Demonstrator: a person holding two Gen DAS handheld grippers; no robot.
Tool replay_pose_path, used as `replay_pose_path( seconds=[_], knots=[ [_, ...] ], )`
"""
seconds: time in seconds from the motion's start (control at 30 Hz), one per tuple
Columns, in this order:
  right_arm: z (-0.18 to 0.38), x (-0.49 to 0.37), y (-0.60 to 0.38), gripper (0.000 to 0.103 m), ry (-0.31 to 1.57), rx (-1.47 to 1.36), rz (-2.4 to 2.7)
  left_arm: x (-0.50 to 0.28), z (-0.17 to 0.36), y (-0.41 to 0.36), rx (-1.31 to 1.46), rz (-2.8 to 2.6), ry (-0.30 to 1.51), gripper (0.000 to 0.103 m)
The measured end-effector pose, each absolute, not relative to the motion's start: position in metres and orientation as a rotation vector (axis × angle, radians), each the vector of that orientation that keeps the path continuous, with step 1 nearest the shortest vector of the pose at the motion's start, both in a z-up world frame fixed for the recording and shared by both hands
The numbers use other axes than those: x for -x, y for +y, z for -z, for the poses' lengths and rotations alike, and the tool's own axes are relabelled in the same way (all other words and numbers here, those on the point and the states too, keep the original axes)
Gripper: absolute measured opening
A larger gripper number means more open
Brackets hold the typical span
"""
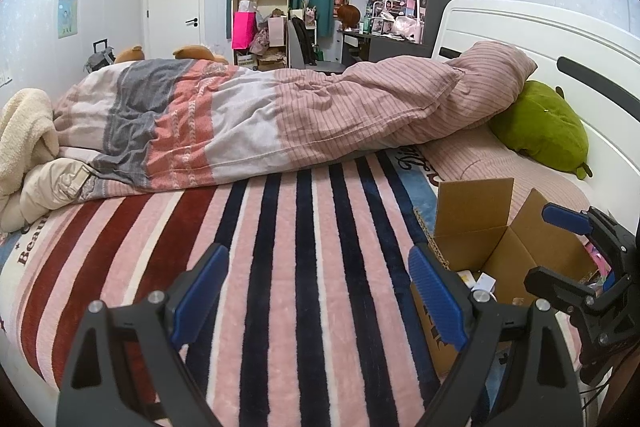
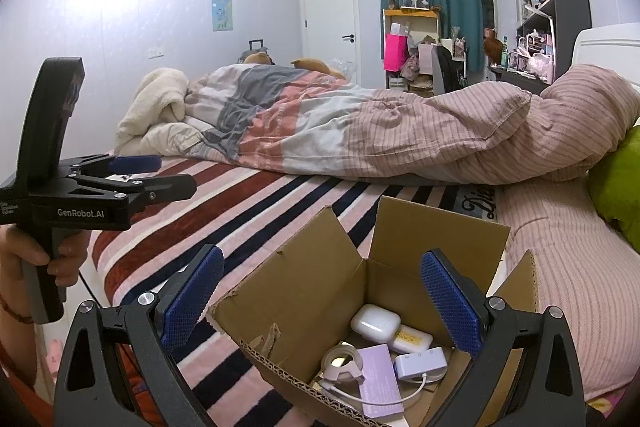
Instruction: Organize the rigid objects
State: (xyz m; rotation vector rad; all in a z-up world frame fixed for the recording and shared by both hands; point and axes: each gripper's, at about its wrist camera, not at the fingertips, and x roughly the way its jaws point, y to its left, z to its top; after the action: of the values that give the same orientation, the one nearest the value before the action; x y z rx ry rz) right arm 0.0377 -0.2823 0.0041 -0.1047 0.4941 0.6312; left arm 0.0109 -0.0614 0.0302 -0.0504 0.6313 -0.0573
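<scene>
Both grippers are hovering over the striped blanket (image 1: 280, 267), neither carrying anything. The left gripper (image 1: 318, 291) is standing with its jaws spread wide above bare blanket, nothing between its blue ribbed pads (image 1: 202, 291). The right gripper (image 2: 322, 301) is likewise gaping wide, poised above the open mouth of the cardboard box (image 2: 292, 291), its pads clear of the flaps.

The box is sitting near the pillow end of the bed, just beside the pink ribbed pillow (image 2: 580, 267). Inside it are lying a white rounded earbud case (image 2: 375, 321), a pale flat case with a yellow label (image 2: 412, 339), a small white adapter (image 2: 420, 365) trailing a thin cable, a roll of tape (image 2: 340, 357) and a lilac card (image 2: 380, 379), all touching or overlapping.

Judged from this, the gathering step appears to be largely done or pausing: no loose hard item is showing on the blanket. The next move would call either for finding another item out of view or for closing the flaps.

Materials: the box is corrugated, stiff, with torn edges; the cases are smooth hard plastic, likely slippery under a pinch; the blanket is plush and yielding; the duvet (image 1: 240, 123) behind is lying rumpled.
</scene>
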Motion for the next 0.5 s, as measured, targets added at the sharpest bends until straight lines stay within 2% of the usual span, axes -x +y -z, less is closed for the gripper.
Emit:
replay_pose_path(
  seconds=[0.5],
  knots=[
    [-0.0067,-0.0287,-0.2801,0.099,0.486,0.102,-0.624,-0.0104,-0.0304,-0.0618,0.05,0.058,0.627,0.09]
  ],
)
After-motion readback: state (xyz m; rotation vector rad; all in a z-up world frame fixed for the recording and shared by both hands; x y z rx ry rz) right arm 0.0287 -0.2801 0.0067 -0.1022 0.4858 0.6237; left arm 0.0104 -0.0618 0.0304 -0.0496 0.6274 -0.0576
